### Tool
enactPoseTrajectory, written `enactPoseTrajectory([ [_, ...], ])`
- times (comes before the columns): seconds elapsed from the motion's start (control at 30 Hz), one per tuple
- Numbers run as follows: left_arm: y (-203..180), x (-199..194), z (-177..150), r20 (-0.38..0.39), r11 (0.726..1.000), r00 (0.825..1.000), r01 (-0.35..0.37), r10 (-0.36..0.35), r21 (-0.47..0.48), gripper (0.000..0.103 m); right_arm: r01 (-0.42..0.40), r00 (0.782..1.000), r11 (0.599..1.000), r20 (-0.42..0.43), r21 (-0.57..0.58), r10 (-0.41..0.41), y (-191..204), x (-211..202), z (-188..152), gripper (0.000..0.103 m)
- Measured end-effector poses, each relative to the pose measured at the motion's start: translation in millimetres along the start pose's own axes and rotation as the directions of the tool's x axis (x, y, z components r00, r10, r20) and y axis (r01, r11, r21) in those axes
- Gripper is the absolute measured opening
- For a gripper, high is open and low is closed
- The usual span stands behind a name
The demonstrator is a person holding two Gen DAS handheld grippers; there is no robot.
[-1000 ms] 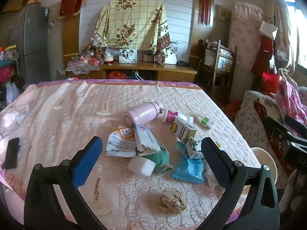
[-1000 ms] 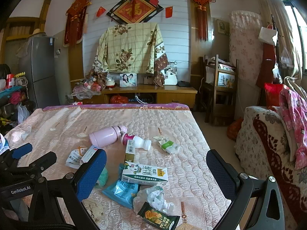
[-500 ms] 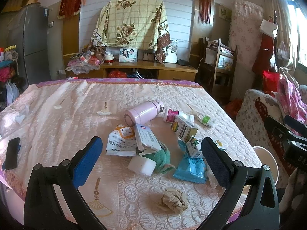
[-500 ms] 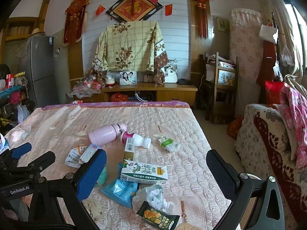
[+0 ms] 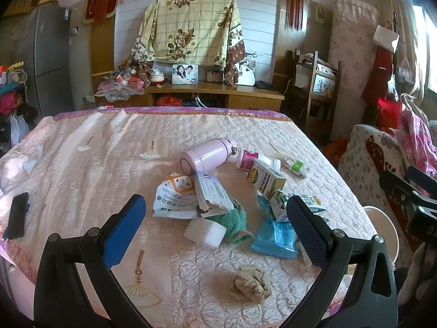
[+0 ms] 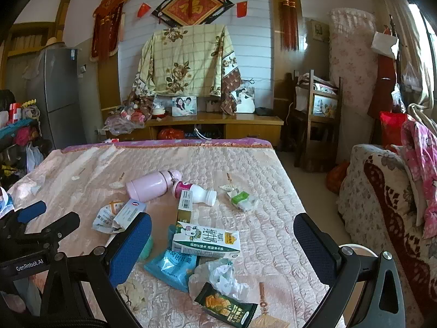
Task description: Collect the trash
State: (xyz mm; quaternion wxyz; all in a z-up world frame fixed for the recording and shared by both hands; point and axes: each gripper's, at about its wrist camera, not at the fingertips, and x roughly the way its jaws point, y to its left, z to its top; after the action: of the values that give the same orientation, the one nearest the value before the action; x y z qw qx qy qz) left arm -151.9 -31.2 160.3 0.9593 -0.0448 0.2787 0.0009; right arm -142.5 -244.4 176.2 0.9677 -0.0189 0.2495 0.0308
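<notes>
**Pink quilt strewn with litter, both grippers spread wide above it**

Pink quilted fabric covers the bed [image 5: 90,164], and the trash sits in a loose heap right of its middle. At the far left edge lies a black phone [image 5: 17,216], well apart from the rest. The left gripper [image 5: 215,227] hangs over the near side with its blue-padded fingers [image 5: 124,231] spread wide and nothing between them. Ahead of it a white printed packet [image 5: 174,199] lies under a torn white box [image 5: 214,194], with a white foam block [image 5: 205,231] touching a green cloth [image 5: 235,222] just nearer. A crumpled brown paper ball [image 5: 250,283] sits alone at the near edge. Farther off, a pink flask [image 5: 207,154] lies on its side beside a small white bottle with a pink label [image 5: 254,160].

Rightward, the right gripper [image 6: 222,246] is likewise fully open and empty, over a milk carton [image 6: 206,242] lying flat, a blue wrapper [image 6: 170,268], crumpled clear plastic [image 6: 218,276] and a dark snack packet [image 6: 226,306]. A green-and-white wrapper [image 6: 240,198] lies farther right. A white bin [image 5: 382,227] stands off the bed's right edge.
</notes>
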Motion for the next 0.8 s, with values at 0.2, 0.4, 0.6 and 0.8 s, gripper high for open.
enactPoseTrajectory([
  [0.2, 0.3, 2.4, -2.2, -0.002, 1.0, 1.0, -0.004, 0.004, 0.0, 0.102, -0.008, 1.0, 1.0, -0.015, 0.0, 0.008, 0.3, 2.7, -0.9, 0.103],
  [0.4, 3.6, 5.8, -7.1, -0.005, 1.0, 1.0, -0.009, 0.009, 0.0, 0.102, -0.014, 0.999, 1.0, -0.034, 0.001, 0.014, 1.1, 6.9, -2.5, 0.103],
  [0.6, 4.2, 6.7, -7.5, -0.012, 1.0, 1.0, -0.01, 0.009, -0.001, 0.102, -0.022, 0.999, 1.0, -0.044, 0.005, 0.022, -0.9, 8.5, -2.7, 0.103],
  [0.8, 11.9, 10.1, -13.2, -0.027, 1.0, 1.0, -0.013, 0.013, -0.005, 0.102, -0.029, 0.998, 1.0, -0.058, 0.0, 0.029, -0.3, 11.7, -3.9, 0.103],
])
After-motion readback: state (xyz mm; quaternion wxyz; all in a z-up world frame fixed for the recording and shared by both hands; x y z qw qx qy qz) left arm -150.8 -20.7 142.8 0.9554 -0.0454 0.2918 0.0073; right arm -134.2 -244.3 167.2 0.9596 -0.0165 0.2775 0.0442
